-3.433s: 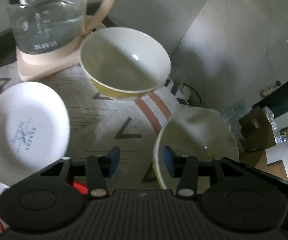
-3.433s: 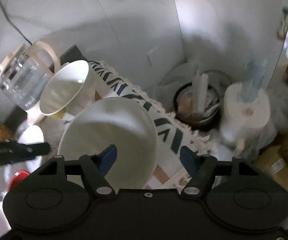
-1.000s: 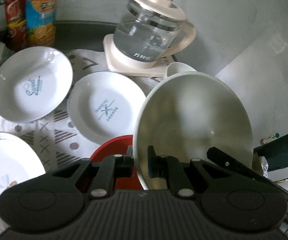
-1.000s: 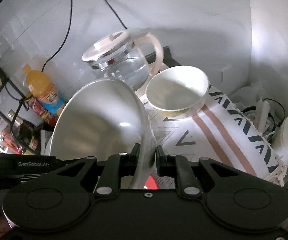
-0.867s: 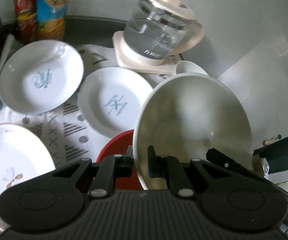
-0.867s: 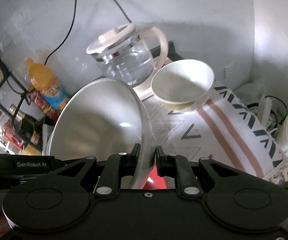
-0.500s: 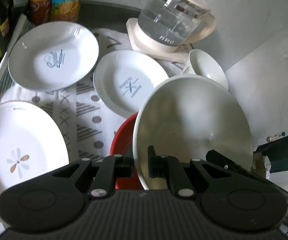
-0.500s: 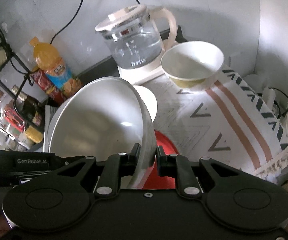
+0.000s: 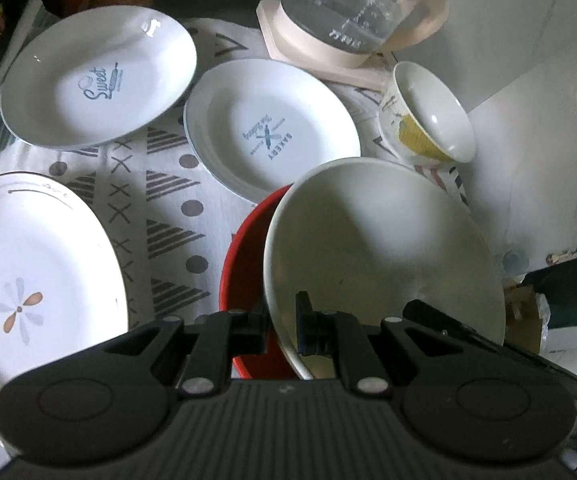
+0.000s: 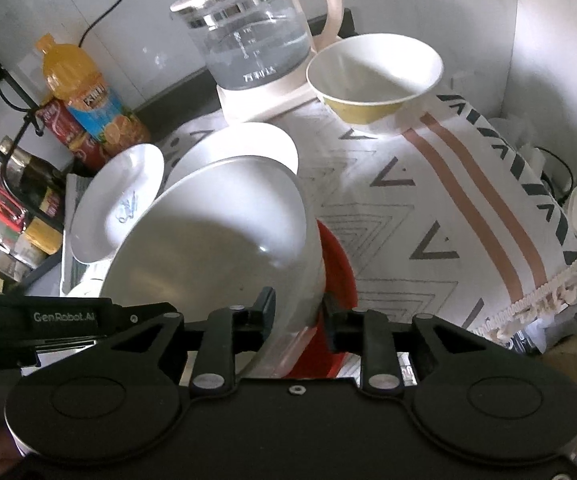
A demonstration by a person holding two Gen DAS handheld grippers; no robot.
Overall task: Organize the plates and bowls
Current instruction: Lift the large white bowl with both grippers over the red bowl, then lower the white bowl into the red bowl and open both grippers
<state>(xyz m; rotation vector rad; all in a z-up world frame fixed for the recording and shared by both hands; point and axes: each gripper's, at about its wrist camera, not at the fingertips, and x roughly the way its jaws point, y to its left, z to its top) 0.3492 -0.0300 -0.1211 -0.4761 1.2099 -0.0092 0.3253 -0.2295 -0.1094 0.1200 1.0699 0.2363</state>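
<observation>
My left tool (image 9: 281,326) clamps the white bowl's (image 9: 380,248) rim over the red bowl (image 9: 244,264); my right tool (image 10: 300,312) has just been opening, jaws astride the rim, pads clear.

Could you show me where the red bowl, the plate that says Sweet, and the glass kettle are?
red bowl (image 9: 244,248), left wrist view, on its left rim.
Sweet plate (image 9: 100,80), left wrist view, on its printed centre.
glass kettle (image 10: 248,40), right wrist view, on its clear body.

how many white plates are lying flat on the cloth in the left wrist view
3: the Sweet plate far left, the Bakery plate middle, the flower plate near left. More may hide behind the gripper.
</observation>
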